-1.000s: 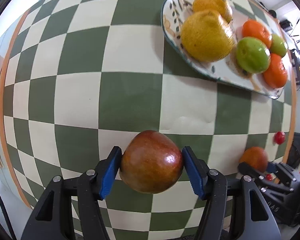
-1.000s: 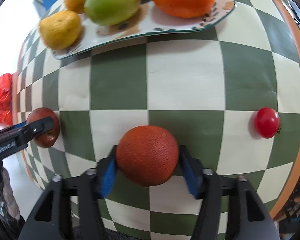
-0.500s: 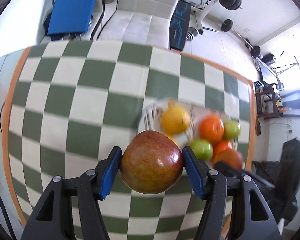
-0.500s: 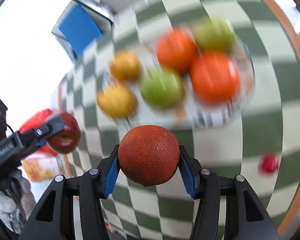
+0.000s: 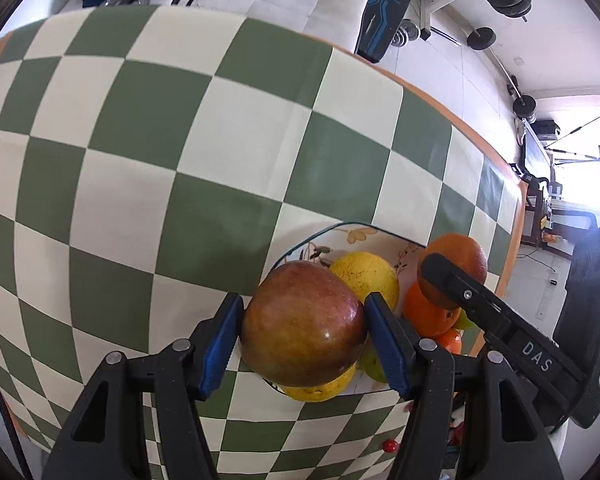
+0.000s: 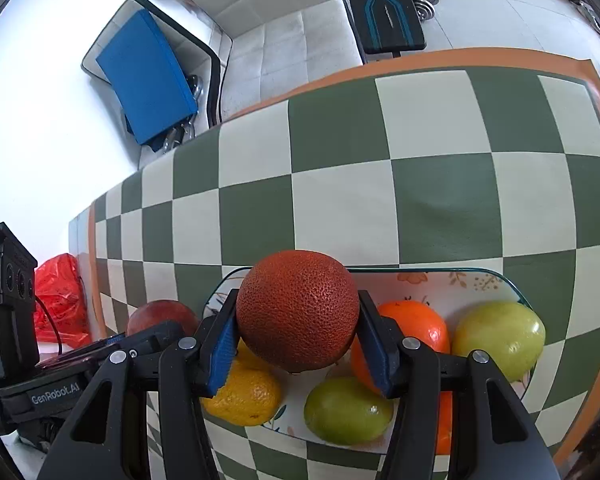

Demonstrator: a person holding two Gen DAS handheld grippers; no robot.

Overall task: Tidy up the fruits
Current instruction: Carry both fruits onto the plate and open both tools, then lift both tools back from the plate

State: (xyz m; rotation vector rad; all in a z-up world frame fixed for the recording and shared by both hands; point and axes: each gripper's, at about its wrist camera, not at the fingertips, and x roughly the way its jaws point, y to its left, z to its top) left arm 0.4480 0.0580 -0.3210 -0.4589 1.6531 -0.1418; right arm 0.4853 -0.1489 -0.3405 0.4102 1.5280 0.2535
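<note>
Left gripper (image 5: 302,330): mine, its blue pads pinching a red-and-yellow apple (image 5: 303,326) from both sides, held above the near left part of the plate.
Right gripper (image 6: 298,338): also mine, its pads clamped on a dark, pebbled blood orange (image 6: 298,310), raised over the middle of the plate.
Plate (image 6: 484,280): a floral-patterned dish with a dark rim, sitting on the checkered tablecloth (image 6: 440,184) near my edge of the table.
On the plate, right wrist view: a bright orange (image 6: 420,322) and a green apple (image 6: 500,334) toward the right, a second green fruit (image 6: 346,410) at the front, a yellow-orange citrus (image 6: 246,398) at the front left.
On the plate, left wrist view: a yellow citrus (image 5: 364,278) just behind my apple, another yellow fruit (image 5: 320,388) showing under it, oranges (image 5: 426,314) stacked to the right.
The two tools: side by side over the plate; my right gripper's finger crosses the left wrist view with its fruit at the tip, and the apple shows at the left of the right wrist view.
Loose item: a small red cherry tomato (image 5: 390,446) on the cloth, near the table's front edge, apart from the plate.
Beyond the table: a blue mat (image 6: 148,76), a weight bench (image 6: 382,4), a red plastic bag (image 6: 60,300) at the left.
</note>
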